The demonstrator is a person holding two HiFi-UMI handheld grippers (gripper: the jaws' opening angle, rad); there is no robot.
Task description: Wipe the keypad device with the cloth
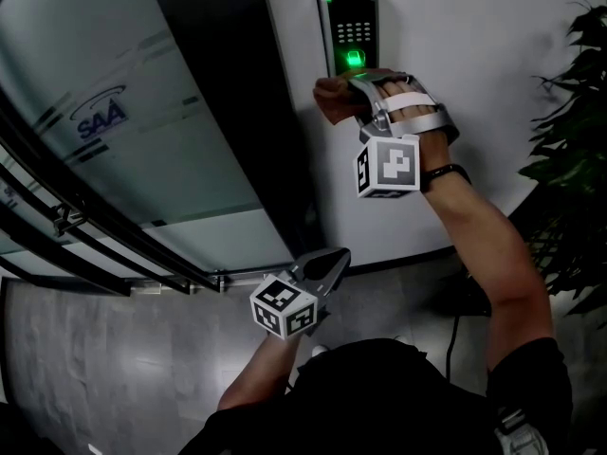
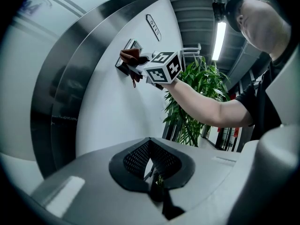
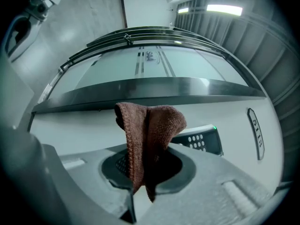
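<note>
2 grippers showed. The right gripper (image 3: 145,172) pinched a folded brown cloth (image 3: 151,125) just beside the lower end of the keypad device (image 1: 347,25), which was fixed to the white wall (image 1: 446,36). The left gripper (image 2: 152,168) hung low, jaws pressed together on nothing. Too firm a push could likely press keys, or let bare jaw tips scrape the casing. The device's long axis ran vertically up the wall, its face pointing outward at the person.
</note>
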